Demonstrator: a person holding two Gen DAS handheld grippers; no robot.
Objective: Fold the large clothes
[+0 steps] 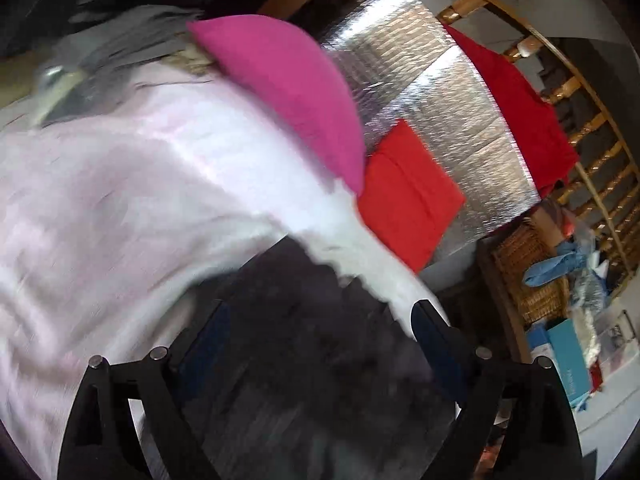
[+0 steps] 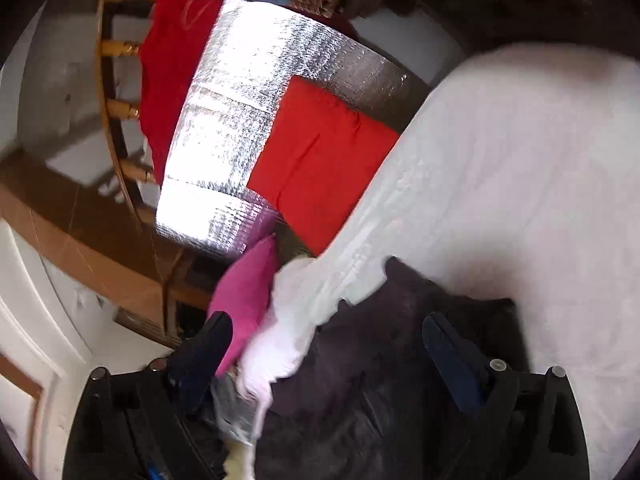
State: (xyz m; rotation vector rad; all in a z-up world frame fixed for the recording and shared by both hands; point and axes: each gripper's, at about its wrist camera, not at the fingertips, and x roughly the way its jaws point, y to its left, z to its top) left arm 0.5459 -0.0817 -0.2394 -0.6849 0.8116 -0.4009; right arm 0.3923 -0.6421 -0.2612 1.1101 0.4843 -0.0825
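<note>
- Pale pink garment [image 1: 132,184] filled the left half of the left wrist view and the right side of the right wrist view [image 2: 500,184], so it hung or lay between the two grippers — motion blur on both.
- Left gripper [image 1: 320,328]: fingers apart, a white hem edge draped past its right fingertip; no visible clamp.
- Right gripper [image 2: 328,340]: fingers apart, hem bunched just beside its left finger.
- Judged: hem ran roughly gripper to gripper; both about equally near.
- Beyond: silver foil mat [image 1: 440,120] with a folded orange-red cloth [image 1: 404,196], magenta cushion [image 1: 288,92] touching the garment, dark red garment [image 1: 520,112] at the mat's far edge.
</note>
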